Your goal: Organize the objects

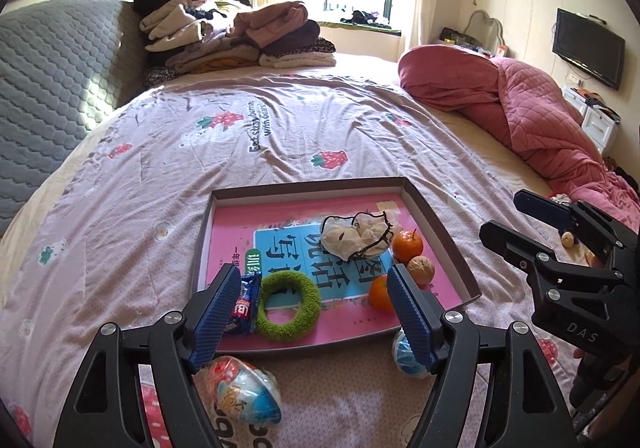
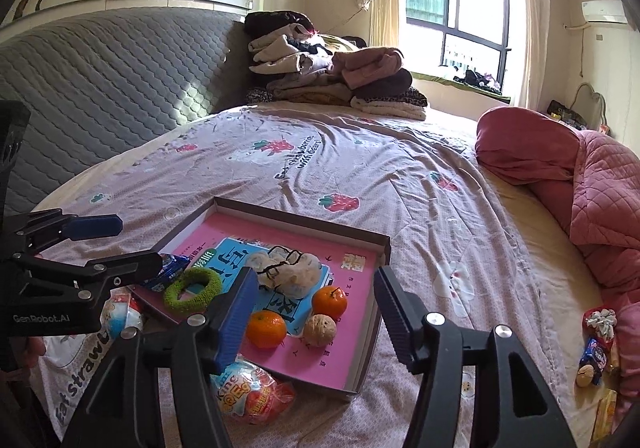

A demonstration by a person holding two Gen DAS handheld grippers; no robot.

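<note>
Both the left gripper [image 1: 312,312] and the right gripper [image 2: 316,312] are held agape, empty, above the tray [image 1: 436,215] of oranges

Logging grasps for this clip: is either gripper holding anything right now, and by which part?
Nothing is held. The left gripper and the right gripper are both open and empty above the tray.
</note>
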